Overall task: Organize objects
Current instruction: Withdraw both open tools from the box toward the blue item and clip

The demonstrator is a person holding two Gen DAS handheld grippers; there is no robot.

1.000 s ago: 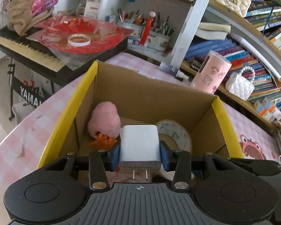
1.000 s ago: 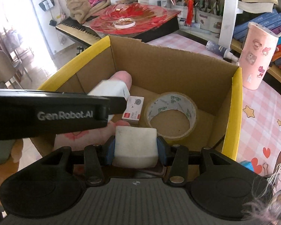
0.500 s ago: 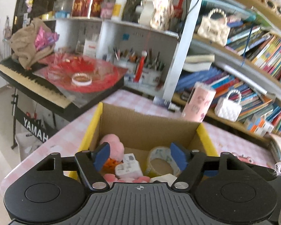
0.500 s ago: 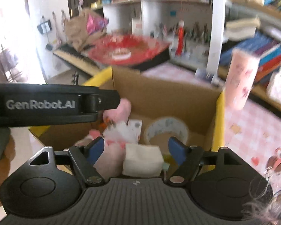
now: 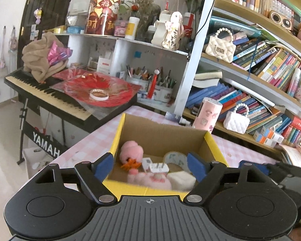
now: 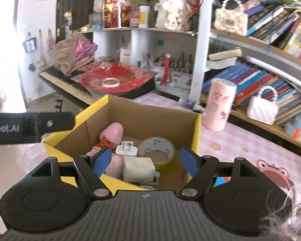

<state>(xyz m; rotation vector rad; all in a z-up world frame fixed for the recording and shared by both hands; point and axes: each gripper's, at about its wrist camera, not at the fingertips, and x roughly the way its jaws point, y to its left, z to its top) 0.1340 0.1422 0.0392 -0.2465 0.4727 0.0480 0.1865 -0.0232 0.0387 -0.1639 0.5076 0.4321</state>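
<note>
Since the earlier frame: I have let go of both items and drawn both claws back above the box.

- Cardboard box (image 6: pixel 150 120), yellow-rimmed, on the pink checked table (image 6: pixel 240 140): collects everything.
- Tape roll (image 6: pixel 156 148), flat by the box's right wall.
- White block (image 6: pixel 138 168), near edge.
- Charger (image 6: pixel 126 150), prongs up, centre.
- Left gripper (image 5: pixel 150 165), right gripper (image 6: pixel 146 161): wide, empty.
- Readable: "YAMAH" on the keyboard stand (image 5: pixel 46 146); "Robot.AI".
</note>
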